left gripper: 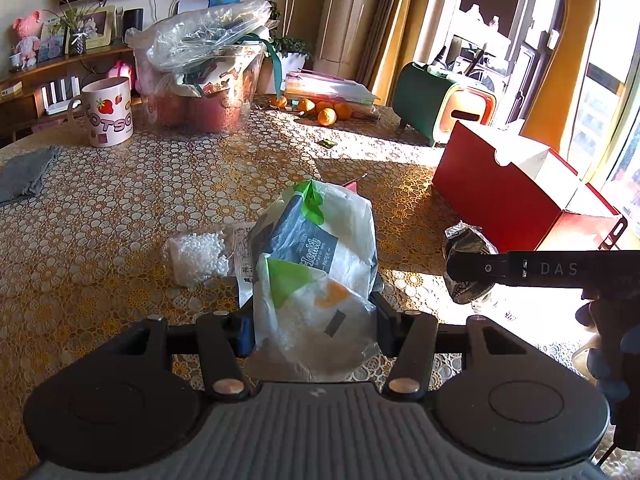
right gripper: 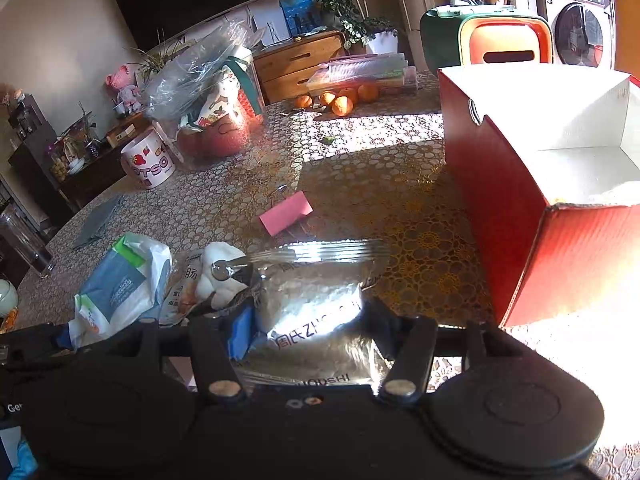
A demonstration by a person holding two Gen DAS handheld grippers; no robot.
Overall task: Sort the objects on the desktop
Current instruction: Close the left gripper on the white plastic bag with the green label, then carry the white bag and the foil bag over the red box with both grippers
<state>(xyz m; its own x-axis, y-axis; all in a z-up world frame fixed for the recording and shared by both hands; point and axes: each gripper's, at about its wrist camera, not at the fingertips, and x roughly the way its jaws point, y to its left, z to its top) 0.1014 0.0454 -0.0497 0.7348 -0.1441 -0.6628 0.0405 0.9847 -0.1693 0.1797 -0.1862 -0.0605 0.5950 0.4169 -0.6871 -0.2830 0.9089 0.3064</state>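
Observation:
A white tissue pack (left gripper: 316, 264) with green and blue print sits between the pads of my left gripper (left gripper: 314, 320), which is shut on its near end. My right gripper (right gripper: 312, 332) is shut on a crinkled silver foil bag (right gripper: 316, 300). The left wrist view shows that right gripper (left gripper: 464, 270) reaching in from the right, with the foil bag (left gripper: 468, 248) at its tip. In the right wrist view the tissue pack (right gripper: 120, 292) lies to the left. An open red box (right gripper: 520, 208) with a white inside stands just right of the foil bag.
A bag of white pellets (left gripper: 196, 256) and a printed packet (left gripper: 244, 256) lie beside the tissue pack. A pink binder clip (right gripper: 286, 212) lies mid-table. Further back are a strawberry mug (left gripper: 106, 114), a clear bin of bags (left gripper: 204, 92), oranges (left gripper: 328, 114) and a grey cloth (left gripper: 24, 176).

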